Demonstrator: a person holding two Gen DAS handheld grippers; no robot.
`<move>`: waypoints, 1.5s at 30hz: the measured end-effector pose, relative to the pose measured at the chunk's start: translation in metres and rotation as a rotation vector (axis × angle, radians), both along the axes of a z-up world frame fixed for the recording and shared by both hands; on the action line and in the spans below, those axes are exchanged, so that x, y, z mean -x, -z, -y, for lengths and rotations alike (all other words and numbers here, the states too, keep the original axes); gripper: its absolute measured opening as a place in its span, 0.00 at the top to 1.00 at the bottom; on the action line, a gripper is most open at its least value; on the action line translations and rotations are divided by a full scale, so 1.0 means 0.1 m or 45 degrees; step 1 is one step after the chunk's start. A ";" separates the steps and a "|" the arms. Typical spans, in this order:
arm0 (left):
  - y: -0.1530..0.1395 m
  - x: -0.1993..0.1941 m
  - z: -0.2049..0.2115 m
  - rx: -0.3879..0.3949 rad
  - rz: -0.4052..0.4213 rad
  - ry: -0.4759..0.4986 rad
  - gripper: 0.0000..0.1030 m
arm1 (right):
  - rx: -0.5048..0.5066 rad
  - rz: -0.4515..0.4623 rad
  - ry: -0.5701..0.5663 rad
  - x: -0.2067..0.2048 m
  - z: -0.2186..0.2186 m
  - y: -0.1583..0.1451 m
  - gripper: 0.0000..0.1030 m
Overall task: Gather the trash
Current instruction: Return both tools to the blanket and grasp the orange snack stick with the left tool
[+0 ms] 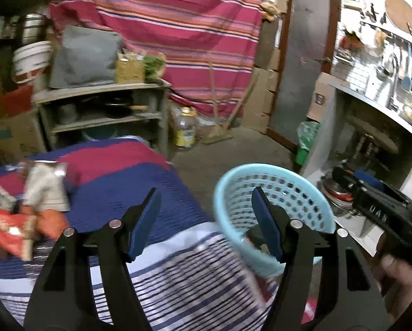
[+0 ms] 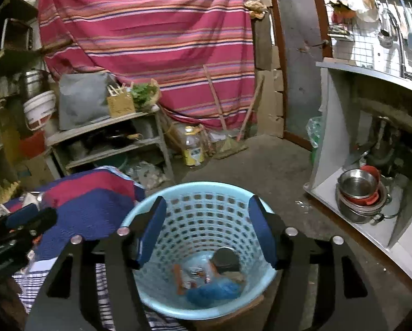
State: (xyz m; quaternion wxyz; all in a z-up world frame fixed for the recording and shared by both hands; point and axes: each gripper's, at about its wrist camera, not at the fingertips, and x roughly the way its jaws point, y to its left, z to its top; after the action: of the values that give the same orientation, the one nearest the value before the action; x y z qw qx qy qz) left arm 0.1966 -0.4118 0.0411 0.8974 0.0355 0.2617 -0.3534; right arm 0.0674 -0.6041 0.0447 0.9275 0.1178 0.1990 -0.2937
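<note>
A light blue perforated basket (image 2: 206,220) stands beside a table covered in a striped blue, red and white cloth (image 1: 117,182). Trash lies in its bottom: a blue wrapper (image 2: 217,289), an orange-and-white packet (image 2: 192,275) and a dark round piece (image 2: 226,259). My right gripper (image 2: 206,220) is open and empty right over the basket mouth. My left gripper (image 1: 206,209) is open and empty above the cloth's edge, with the basket (image 1: 272,193) to its right. On the cloth at the left lie a silver-white wrapper (image 1: 45,184) and orange-red wrappers (image 1: 10,229). The right gripper's body (image 1: 382,209) shows at the right.
A wooden shelf (image 1: 103,104) with a pan stands behind the table. A striped curtain (image 2: 150,41) hangs at the back. A yellow-labelled jar (image 2: 192,149), brooms, a green bin (image 1: 305,140) and a counter with stacked metal bowls (image 2: 360,193) surround the concrete floor.
</note>
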 end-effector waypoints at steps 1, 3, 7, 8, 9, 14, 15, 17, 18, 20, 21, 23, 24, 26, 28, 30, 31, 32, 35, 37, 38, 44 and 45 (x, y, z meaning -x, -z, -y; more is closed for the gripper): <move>-0.03 -0.01 -0.13 -0.005 0.003 -0.022 0.36 | 0.006 0.000 -0.009 -0.01 -0.08 -0.05 0.40; -0.08 -0.03 -0.49 -0.011 0.007 -0.103 0.36 | 0.008 0.013 -0.029 -0.05 -0.28 -0.14 0.39; -0.16 -0.07 -1.08 -0.045 0.036 -0.212 0.34 | 0.042 0.019 -0.121 -0.22 -0.72 -0.26 0.38; -0.19 -0.08 -1.25 -0.041 0.037 -0.234 0.33 | 0.056 0.007 -0.146 -0.27 -0.85 -0.29 0.37; -0.22 -0.10 -1.53 -0.047 0.048 -0.279 0.30 | 0.078 -0.003 -0.180 -0.32 -1.00 -0.33 0.35; -0.31 -0.22 -2.64 -0.022 0.083 -0.510 0.19 | 0.169 0.015 -0.332 -0.52 -1.66 -0.63 0.23; -0.32 -0.30 -2.89 -0.019 0.078 -0.558 0.17 | 0.157 0.034 -0.358 -0.56 -1.75 -0.68 0.22; -0.35 -0.46 -3.39 0.016 0.059 -0.675 0.17 | 0.120 0.066 -0.437 -0.70 -2.00 -0.79 0.19; -0.35 -0.50 -3.56 0.028 0.060 -0.726 0.16 | 0.119 0.065 -0.470 -0.78 -2.12 -0.83 0.17; -0.32 -0.60 -3.91 0.054 0.040 -0.784 0.14 | 0.140 0.056 -0.508 -0.99 -2.39 -0.90 0.16; -0.28 -0.63 -4.10 0.074 0.042 -0.821 0.13 | 0.156 0.059 -0.526 -1.06 -2.50 -0.91 0.16; -0.15 -0.71 -4.39 0.137 0.000 -0.805 0.11 | 0.202 0.070 -0.582 -1.22 -2.75 -0.85 0.16; -0.10 -0.74 -4.49 0.168 -0.033 -0.801 0.11 | 0.211 0.078 -0.587 -1.25 -2.83 -0.79 0.15; -0.02 -0.80 -4.60 0.199 -0.057 -0.796 0.10 | 0.163 0.080 -0.624 -1.31 -2.97 -0.55 0.15; 0.10 -0.88 -4.62 0.126 -0.080 -0.803 0.10 | 0.083 0.024 -0.630 -1.43 -3.08 -0.33 0.15; 0.16 -0.88 -4.56 0.051 -0.065 -0.808 0.10 | 0.103 -0.002 -0.642 -1.51 -3.15 -0.25 0.15; 0.17 -0.89 -4.51 0.021 -0.059 -0.799 0.10 | 0.155 -0.015 -0.669 -1.53 -3.23 -0.22 0.15; 0.18 -0.88 -4.45 -0.006 -0.053 -0.793 0.10 | 0.184 -0.017 -0.685 -1.53 -3.27 -0.20 0.15; 0.25 -0.84 -4.36 -0.017 -0.081 -0.765 0.10 | 0.178 -0.006 -0.712 -1.53 -3.26 -0.14 0.15; 0.31 -0.83 -4.27 -0.070 -0.099 -0.743 0.10 | 0.134 -0.013 -0.711 -1.54 -3.22 -0.11 0.15; 0.35 -0.84 -4.22 -0.103 -0.113 -0.715 0.10 | 0.114 -0.015 -0.707 -1.54 -3.20 -0.10 0.15; 0.54 -0.84 -4.03 -0.248 -0.133 -0.671 0.11 | 0.087 -0.058 -0.678 -1.58 -3.10 -0.06 0.15; 0.57 -0.84 -4.02 -0.249 -0.144 -0.671 0.15 | 0.096 -0.065 -0.665 -1.58 -3.09 -0.05 0.15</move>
State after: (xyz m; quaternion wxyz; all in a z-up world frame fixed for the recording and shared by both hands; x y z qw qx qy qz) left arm 0.2804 -0.0095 -0.0155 0.9346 0.0327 0.3444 -0.0824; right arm 0.2251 -0.2955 0.0496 0.9702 0.0205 0.2350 -0.0545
